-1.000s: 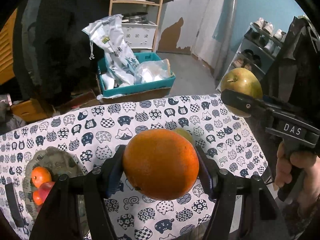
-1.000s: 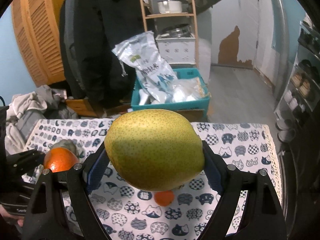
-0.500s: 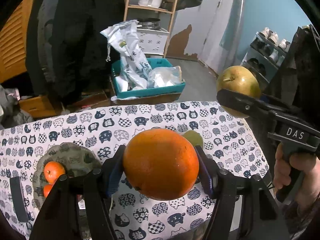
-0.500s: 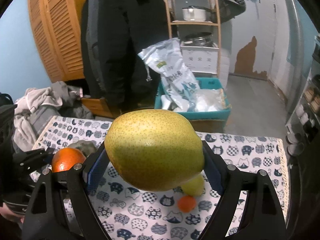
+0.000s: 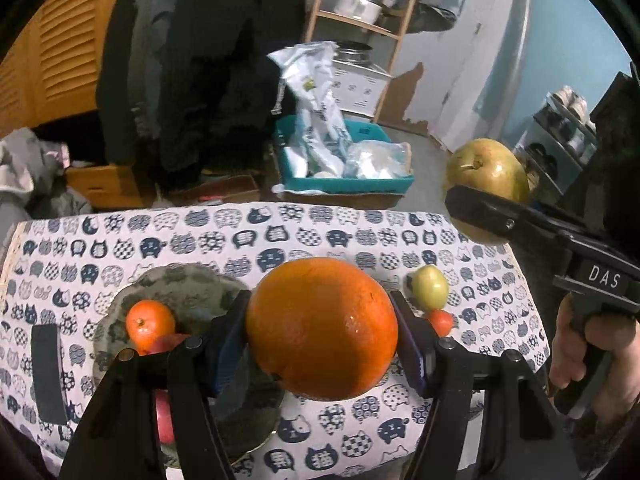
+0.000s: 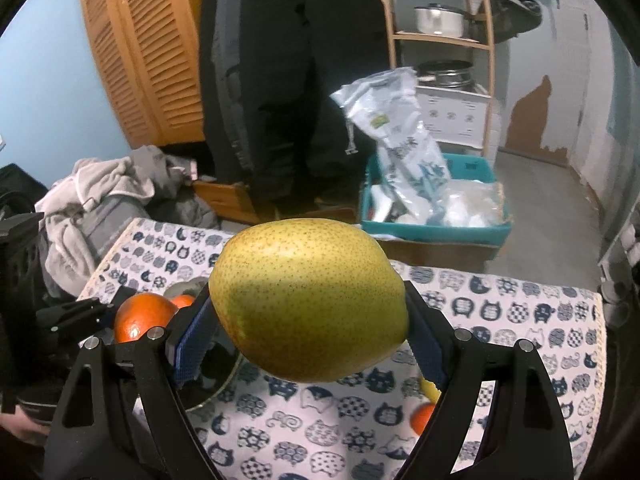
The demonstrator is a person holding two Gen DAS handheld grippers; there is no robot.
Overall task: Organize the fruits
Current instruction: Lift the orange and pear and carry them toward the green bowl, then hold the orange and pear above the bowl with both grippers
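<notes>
My left gripper is shut on a large orange, held above the table beside a grey plate. The plate holds a small mandarin and a red fruit. My right gripper is shut on a yellow-green pear; it shows in the left wrist view at the right, above the table's far right corner. A small green fruit and a small orange fruit lie on the cloth. The orange shows in the right wrist view.
The table has a cat-print cloth. A black strip lies at its left. Behind it stand a teal box with bags, a wooden shelf, hanging dark coats and a pile of clothes.
Both grippers have swung left, still holding their fruit. The plate has moved toward the middle of the left view, and the small green and orange fruits now show beside the orange.
</notes>
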